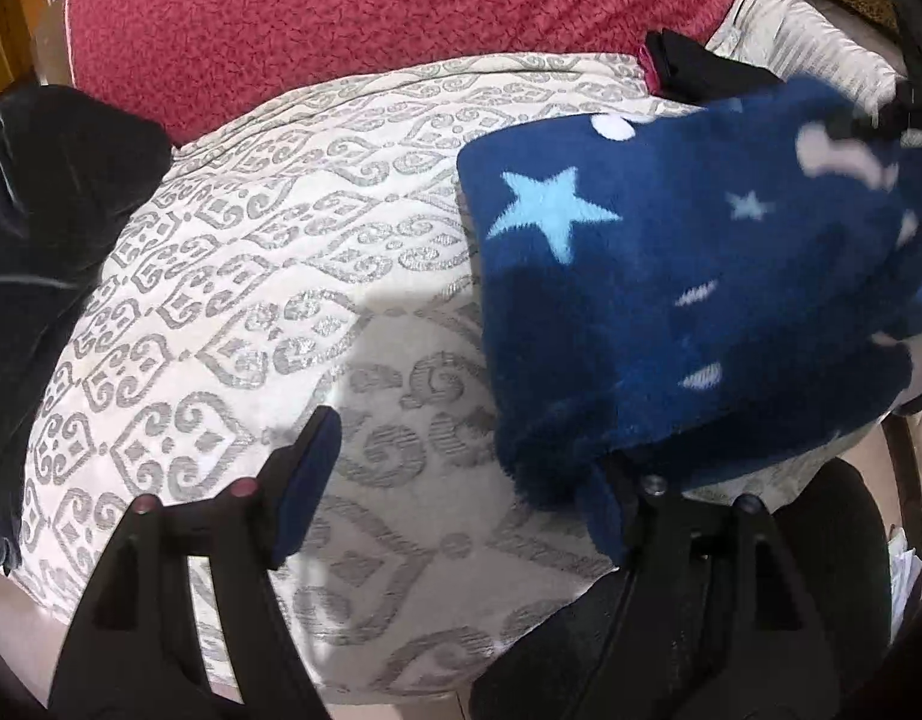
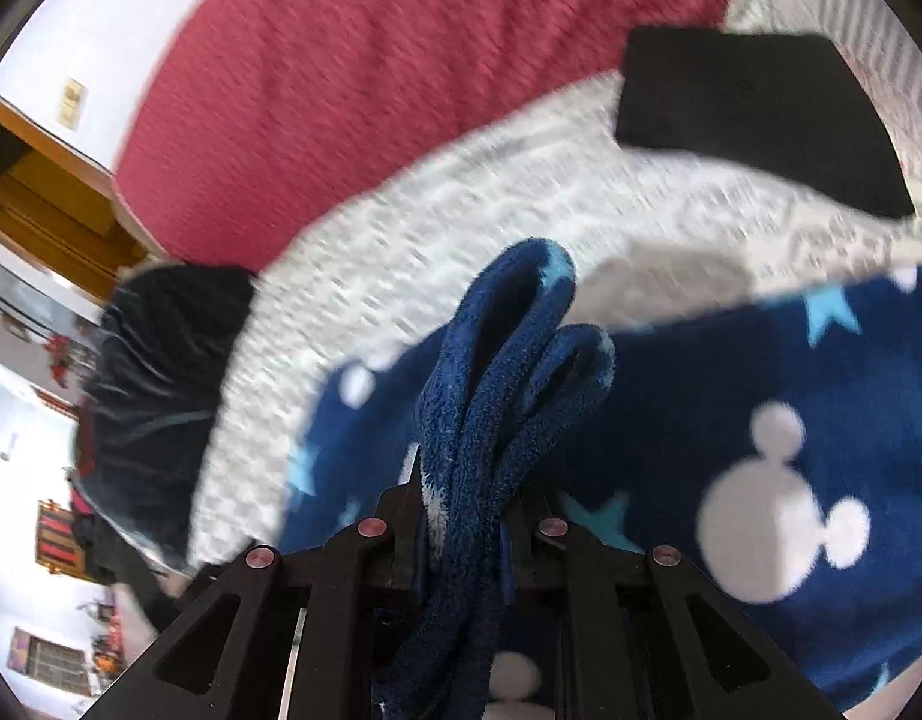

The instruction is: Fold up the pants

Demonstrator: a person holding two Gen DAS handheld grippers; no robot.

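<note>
Mid-fold: right gripper (image 2: pixel 461 516) clamps the bunched pants (image 2: pixel 760 420) at lower centre; left gripper (image 1: pixel 455 480) gapes empty, apparently unengaged. Next: lay flat.

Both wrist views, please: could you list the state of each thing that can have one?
Navy fleece pants with stars: bunched, partly lifted, a thick fold pinched by the right gripper.
Right gripper: shut on the pants.
Left gripper: open, holding nothing, beside the pants' edge.
Black folded garment: lying flat on the patterned white cover.
Dark crumpled garment: heaped, unfolded.
</note>
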